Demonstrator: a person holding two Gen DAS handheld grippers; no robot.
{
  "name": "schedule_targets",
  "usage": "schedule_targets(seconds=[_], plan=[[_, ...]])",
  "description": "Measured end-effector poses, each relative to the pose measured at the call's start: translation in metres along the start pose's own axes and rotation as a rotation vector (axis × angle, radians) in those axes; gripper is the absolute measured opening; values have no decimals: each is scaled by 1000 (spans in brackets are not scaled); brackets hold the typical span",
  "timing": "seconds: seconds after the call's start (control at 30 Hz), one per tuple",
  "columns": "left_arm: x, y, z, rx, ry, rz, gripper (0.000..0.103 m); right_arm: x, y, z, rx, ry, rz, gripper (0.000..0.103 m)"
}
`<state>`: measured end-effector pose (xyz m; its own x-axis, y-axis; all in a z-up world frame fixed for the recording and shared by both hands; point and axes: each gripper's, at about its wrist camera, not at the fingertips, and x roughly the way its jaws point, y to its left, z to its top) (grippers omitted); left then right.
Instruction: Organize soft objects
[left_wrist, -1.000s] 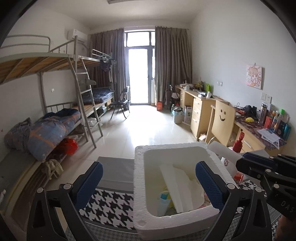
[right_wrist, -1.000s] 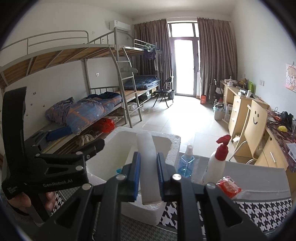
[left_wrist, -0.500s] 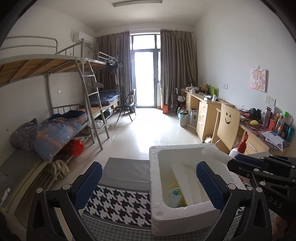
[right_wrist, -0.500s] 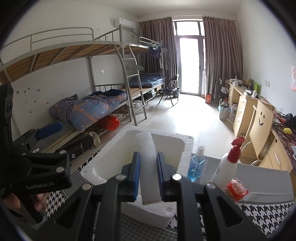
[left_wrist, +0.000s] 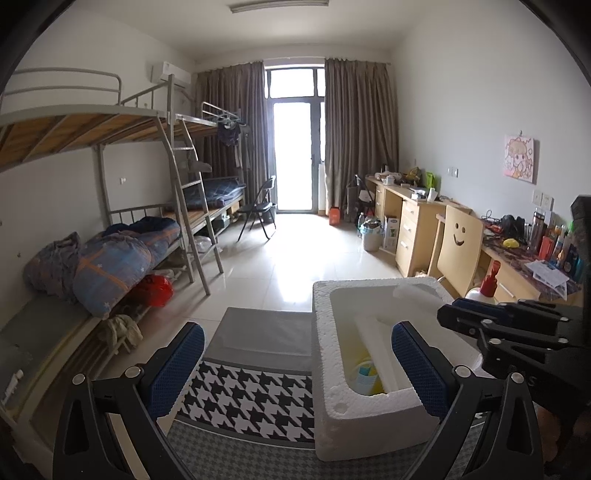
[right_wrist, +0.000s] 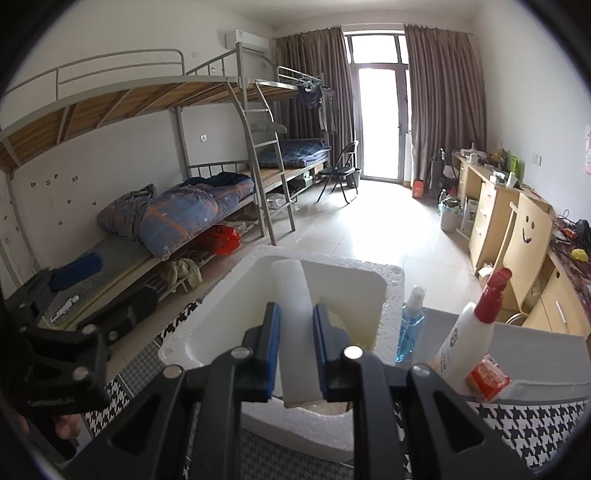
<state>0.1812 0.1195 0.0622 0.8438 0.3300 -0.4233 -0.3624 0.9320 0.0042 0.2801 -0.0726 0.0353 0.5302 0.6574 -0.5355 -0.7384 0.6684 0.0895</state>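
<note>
Houndstooth cloth (left_wrist: 255, 398) lay at the left, under the left gripper (left_wrist: 297, 373), whose jaws stood wide apart and empty. Right of it sat the styrofoam box (right_wrist: 391, 291). Over its opening the right gripper (right_wrist: 296, 349) was clamped on a white foam strip (right_wrist: 291, 295), long axis pointing away toward the far wall; the box lay directly below it.

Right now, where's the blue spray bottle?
In the right wrist view, the blue spray bottle stands just right of the foam box, left of the white pump bottle.
</note>
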Motion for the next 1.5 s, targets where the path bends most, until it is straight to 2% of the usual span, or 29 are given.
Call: schedule_targets(seconds=[0.13, 0.2, 0.27, 0.37, 0.5, 0.67, 0.87, 0.93, 1.5], plan=[[-2, 4, -2, -10, -4, 2, 102, 7, -3, -3, 15, 15, 2, 22], [-2, 4, -2, -8, -3, 1, 102, 9, -3, -5, 15, 28, 10, 30], [-2, 3, -3, -2, -1, 1, 102, 10, -5, -6, 27, 31, 0, 49], [-2, 3, -3, 0, -1, 4, 102, 4, -9, -7, 51, 12, -13, 70], [-3, 4, -4, -3, -2, -3, 102, -2, -7, -9, 39, 4, -34, 74], [-8, 2, -5, 2, -7, -11, 102, -10, -6, -6, 41, -18, -41, 87], [-17, -3, -5, 6, -19, -16, 102, -26, -6, -6, 49, -54, -87, 94], [-20, -5, -6, 6, -20, -16, 102, -32, -7, -8, 57, -64, -79, 96], [-57, -19, -15, 29, -57, -62, 102, -77, -1, -27, 32, -127, -86, 97]])
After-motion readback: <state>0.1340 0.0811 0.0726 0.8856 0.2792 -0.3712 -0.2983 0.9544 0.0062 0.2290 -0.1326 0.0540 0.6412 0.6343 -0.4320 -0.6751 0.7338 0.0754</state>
